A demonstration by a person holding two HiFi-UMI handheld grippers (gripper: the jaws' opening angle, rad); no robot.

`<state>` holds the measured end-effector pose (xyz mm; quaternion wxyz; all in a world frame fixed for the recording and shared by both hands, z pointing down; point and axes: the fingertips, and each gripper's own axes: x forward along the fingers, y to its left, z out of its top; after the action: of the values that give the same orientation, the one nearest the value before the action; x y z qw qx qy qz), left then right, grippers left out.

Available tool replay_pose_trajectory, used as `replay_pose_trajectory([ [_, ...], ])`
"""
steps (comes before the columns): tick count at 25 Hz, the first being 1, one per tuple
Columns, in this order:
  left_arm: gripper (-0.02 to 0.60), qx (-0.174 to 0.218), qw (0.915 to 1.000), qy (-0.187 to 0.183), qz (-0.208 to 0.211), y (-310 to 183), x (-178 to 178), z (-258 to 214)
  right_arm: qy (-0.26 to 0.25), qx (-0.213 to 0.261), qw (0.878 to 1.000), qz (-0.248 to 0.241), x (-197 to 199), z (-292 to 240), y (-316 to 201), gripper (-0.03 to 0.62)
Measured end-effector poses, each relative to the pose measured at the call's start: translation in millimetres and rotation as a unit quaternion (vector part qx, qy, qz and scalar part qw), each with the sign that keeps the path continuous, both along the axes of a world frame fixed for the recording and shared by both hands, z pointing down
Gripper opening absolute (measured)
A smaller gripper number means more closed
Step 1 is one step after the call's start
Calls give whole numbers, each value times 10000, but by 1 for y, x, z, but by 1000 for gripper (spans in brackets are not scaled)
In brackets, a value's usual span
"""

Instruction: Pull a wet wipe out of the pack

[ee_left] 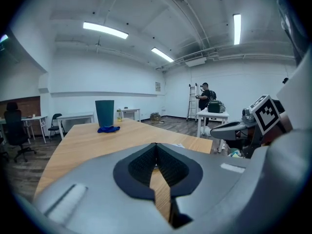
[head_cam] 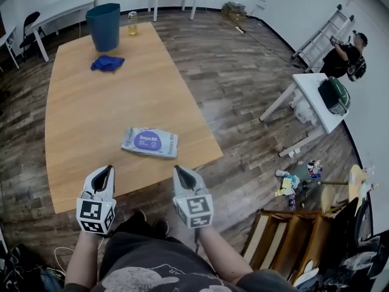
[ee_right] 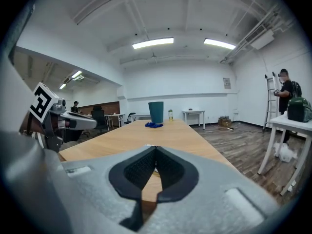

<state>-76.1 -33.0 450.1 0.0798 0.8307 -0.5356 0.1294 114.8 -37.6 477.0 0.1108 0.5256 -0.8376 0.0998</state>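
Note:
A flat wet-wipe pack (head_cam: 149, 142) with a purple and blue label lies on the wooden table (head_cam: 79, 108), near its front edge. Both grippers hover side by side at that front edge, short of the pack. My left gripper (head_cam: 109, 168) is shut with nothing in it and points at the table. My right gripper (head_cam: 177, 169) is also shut and empty, just right of the left one. In the left gripper view the jaws (ee_left: 156, 145) meet at the tips; the right gripper (ee_left: 234, 128) shows at the right. In the right gripper view the tips (ee_right: 155, 148) touch as well, hiding the pack.
A teal bin (head_cam: 104, 26), a blue cloth (head_cam: 107, 62) and a bottle (head_cam: 132, 23) stand at the table's far end. A white side table (head_cam: 316, 99) with a green bag, a ladder (head_cam: 322, 32) and a person (head_cam: 343, 56) are at the right. Clutter lies on the floor at the lower right.

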Motion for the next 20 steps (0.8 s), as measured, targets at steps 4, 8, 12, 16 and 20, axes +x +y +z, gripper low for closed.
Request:
replay_pose_trajectory([
  [4, 18, -189, 9997, 40, 120, -8, 3, 15, 38, -96, 9999, -69, -6, 6, -10, -8],
  [8, 18, -373, 9990, 51, 249, -31, 8, 30, 75, -269, 9996, 71, -3, 15, -27, -8],
  [12, 18, -585, 9970, 34, 500, -55, 12, 48, 55, -405, 9990, 171, -4, 20, -49, -8],
  [16, 18, -794, 9943, -1, 711, -77, 21, 65, 141, -529, 9982, 244, -5, 26, -71, -8],
  [20, 18, -983, 9905, -76, 957, -94, 33, 83, 223, -622, 9977, 140, -18, 31, -86, -8],
])
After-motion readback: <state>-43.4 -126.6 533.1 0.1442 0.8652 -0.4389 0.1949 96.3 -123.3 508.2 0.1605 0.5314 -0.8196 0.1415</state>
